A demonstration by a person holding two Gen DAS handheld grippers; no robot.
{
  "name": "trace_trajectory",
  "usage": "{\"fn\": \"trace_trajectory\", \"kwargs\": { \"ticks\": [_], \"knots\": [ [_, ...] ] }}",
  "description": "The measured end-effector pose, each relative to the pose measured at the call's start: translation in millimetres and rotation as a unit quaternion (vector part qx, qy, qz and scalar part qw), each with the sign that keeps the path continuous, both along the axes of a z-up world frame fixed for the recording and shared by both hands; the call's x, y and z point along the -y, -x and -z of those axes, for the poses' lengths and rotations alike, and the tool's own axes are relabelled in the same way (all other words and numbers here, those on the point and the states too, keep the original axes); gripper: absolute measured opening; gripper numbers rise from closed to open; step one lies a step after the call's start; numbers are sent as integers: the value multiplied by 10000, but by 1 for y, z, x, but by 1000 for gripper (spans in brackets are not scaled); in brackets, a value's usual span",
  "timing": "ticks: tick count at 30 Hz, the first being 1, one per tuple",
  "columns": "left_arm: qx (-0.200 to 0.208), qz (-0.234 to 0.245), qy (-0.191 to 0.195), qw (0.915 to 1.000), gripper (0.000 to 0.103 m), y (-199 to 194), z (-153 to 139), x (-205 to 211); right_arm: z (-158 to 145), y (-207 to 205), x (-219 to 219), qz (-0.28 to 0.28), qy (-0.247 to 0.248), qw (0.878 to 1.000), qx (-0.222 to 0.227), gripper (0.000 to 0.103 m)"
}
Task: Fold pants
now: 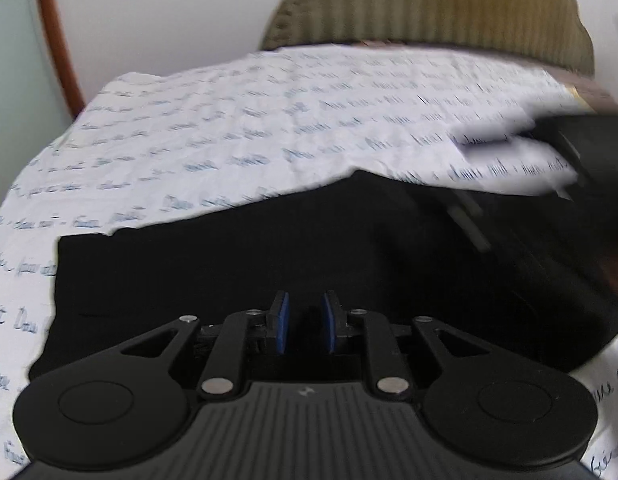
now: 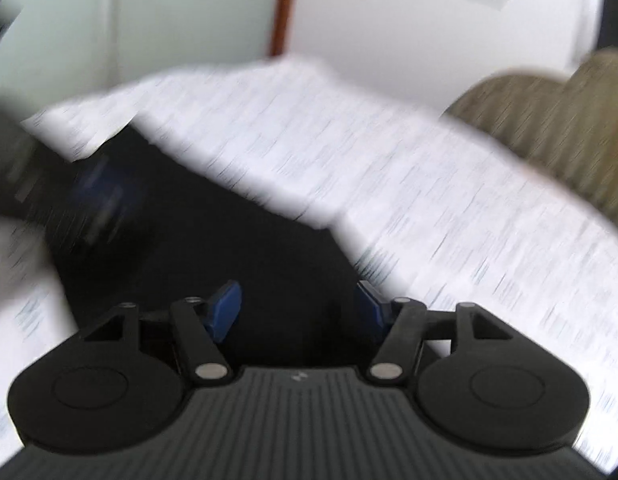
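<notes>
While both views are smeared with blur, the black pants (image 1: 237, 272) can be made out lying flat on a white cloth (image 1: 229, 128) printed with lines of blue script, and that cloth serves as the landmark for everything else. On the cloth, the pants form a dark slab whose far edge runs across the middle of the left wrist view, with printed cloth showing beyond it and along its left side. Over the pants hangs the left gripper (image 1: 305, 326), its blue pads (image 1: 284, 320) drawn close with only a narrow slot between them; dark fabric lies behind that slot, but whether any of it is pinched there cannot be told. At the right of that view, over the cloth's far right part, a blurred dark shape is the right gripper (image 1: 557, 140). In the right wrist view the right gripper (image 2: 299, 312) stands with its jaws well apart, nothing between its blue fingers (image 2: 225, 308), its left finger over the pants (image 2: 213, 248) and its right finger at the line where the pants meet the cloth (image 2: 449, 200). Beyond the cloth's far edge rises an olive ribbed chair back (image 1: 429, 8), against a pale wall (image 1: 169, 8).
</notes>
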State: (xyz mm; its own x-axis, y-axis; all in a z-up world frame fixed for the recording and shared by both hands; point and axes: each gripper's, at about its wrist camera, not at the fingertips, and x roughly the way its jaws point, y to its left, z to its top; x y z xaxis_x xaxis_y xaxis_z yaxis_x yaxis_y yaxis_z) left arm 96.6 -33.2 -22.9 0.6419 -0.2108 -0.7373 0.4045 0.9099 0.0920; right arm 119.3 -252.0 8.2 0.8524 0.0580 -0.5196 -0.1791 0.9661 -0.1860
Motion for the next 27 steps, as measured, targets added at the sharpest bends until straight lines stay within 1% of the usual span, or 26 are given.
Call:
{"fn": "trace_trajectory", "kwargs": {
  "ticks": [2, 4, 5, 6, 7, 8, 9, 10, 11, 12, 13, 14, 15, 16, 17, 18, 19, 20, 21, 22, 23, 24, 25, 26, 27],
  "knots": [
    [-106, 131, -115, 9998, 18, 4, 10, 9, 4, -38, 4, 135, -101, 9998, -88, 58],
    [-137, 149, -258, 9995, 18, 8, 18, 13, 13, -72, 6, 126, -384, 9983, -417, 58],
    [-99, 155, -309, 9994, 18, 9, 20, 13, 20, -88, 5, 67, -420, 9972, -619, 58],
    [-81, 167, -312, 9993, 18, 10, 21, 13, 26, -102, 2, 62, -321, 9967, -748, 56],
    [-92, 175, -286, 9994, 18, 9, 21, 12, 34, -111, -2, 138, -124, 9964, -827, 57],
    [-108, 183, -265, 9994, 18, 8, 20, 11, 44, -120, 0, 304, 63, 9959, -849, 58],
    [-132, 194, -254, 9994, 18, 7, 20, 10, 47, -126, 5, 480, 35, 9957, -787, 67],
    [-149, 198, -232, 9994, 19, 6, 20, 8, 43, -125, 10, 637, -116, 9954, -700, 64],
    [-160, 189, -197, 9995, 20, 5, 20, 6, 35, -118, 14, 705, -233, 9958, -539, 61],
    [-165, 179, -172, 9996, 22, 4, 21, 5, 27, -106, 13, 637, -230, 9972, -332, 58],
    [-158, 169, -182, 9996, 25, 4, 21, 4, 22, -98, 10, 510, -132, 9984, -214, 58],
    [-142, 158, -214, 9995, 26, 4, 22, 5, 21, -95, 5, 407, -6, 9989, -221, 58],
    [-121, 154, -246, 9995, 26, 4, 22, 6, 25, -95, 1, 318, 110, 9987, -371, 62],
    [-101, 151, -277, 9995, 26, 6, 21, 7, 34, -100, -3, 233, 235, 9974, -644, 65],
    [-84, 140, -309, 9994, 26, 7, 20, 9, 45, -103, -6, 206, 393, 9956, -828, 66],
    [-87, 123, -331, 9993, 27, 8, 19, 9, 49, -101, -3, 328, 410, 9967, -625, 72],
    [-88, 108, -329, 9994, 27, 9, 16, 10, 48, -99, 1, 556, 401, 9960, -577, 80],
    [-71, 118, -290, 9995, 27, 9, 14, 11, 42, -93, 6, 747, 324, 9953, -517, 77],
    [-61, 140, -252, 9996, 27, 9, 11, 11, 33, -80, 10, 838, 234, 9956, -342, 71],
    [-53, 155, -241, 9996, 27, 10, 10, 11, 24, -63, 11, 784, 181, 9966, -176, 70],
    [-34, 162, -240, 9996, 27, 10, 7, 13, 17, -45, 12, 610, 136, 9980, -83, 72],
    [-2, 173, -227, 9996, 27, 12, 5, 14, 13, -24, 12, 348, 100, 9993, -123, 81],
    [28, 205, -204, 9996, 27, 16, 3, 14, 13, -4, 12, 10, 112, 9994, -333, 93],
    [39, 249, -186, 9995, 28, 18, 2, 16, 17, 16, 11, -318, 210, 9977, -557, 96],
    [25, 294, -177, 9994, 28, 19, 1, 19, 20, 42, 11, -561, 370, 9955, -663, 95]
  ]
}}
